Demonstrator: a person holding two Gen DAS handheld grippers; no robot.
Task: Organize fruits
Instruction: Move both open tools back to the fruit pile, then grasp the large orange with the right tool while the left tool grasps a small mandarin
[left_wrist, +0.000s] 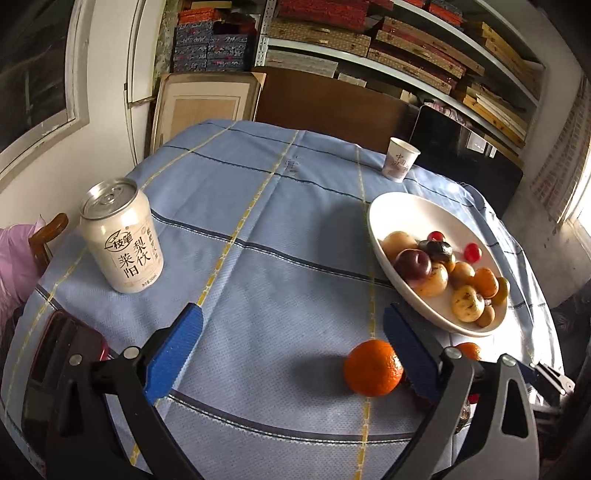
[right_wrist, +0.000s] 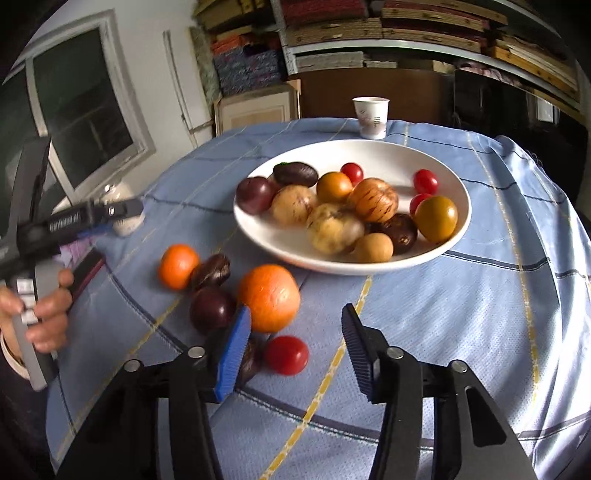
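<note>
The white plate (right_wrist: 258, 236) sits on a blue checked cloth (right_wrist: 461, 302) and serves as the landmark. It holds a heap of fruit: dark plums, yellow-brown fruits, a striped one and small red tomatoes (right_wrist: 425, 181). Beyond the plate, at the far edge of the cloth, stands a paper cup (right_wrist: 370, 117). On the near left side of the plate, loose on the cloth, lie a big orange (right_wrist: 269, 297), a small orange (right_wrist: 178, 266), two dark plums (right_wrist: 211, 309) touching each other between the oranges, and a red tomato (right_wrist: 286, 355) nearest the camera. The right gripper (right_wrist: 295, 347) hovers on the near side of the plate with its jaws apart and nothing pinched; the blue pad (right_wrist: 234, 354) stands just beside the big orange and in front of another dark fruit, the tomato lying in the gap below. The left gripper (left_wrist: 293, 350), seen from its own camera, is spread wide and holds nothing; one orange (left_wrist: 373, 367) lies on the cloth just inside its right pad (left_wrist: 406, 350), near the plate's (left_wrist: 376, 229) near rim. Far left of the plate stands a cream drink can (left_wrist: 122, 236). In the right view a hand (right_wrist: 44, 314) grips the left tool's handle, well left of the plate.
</note>
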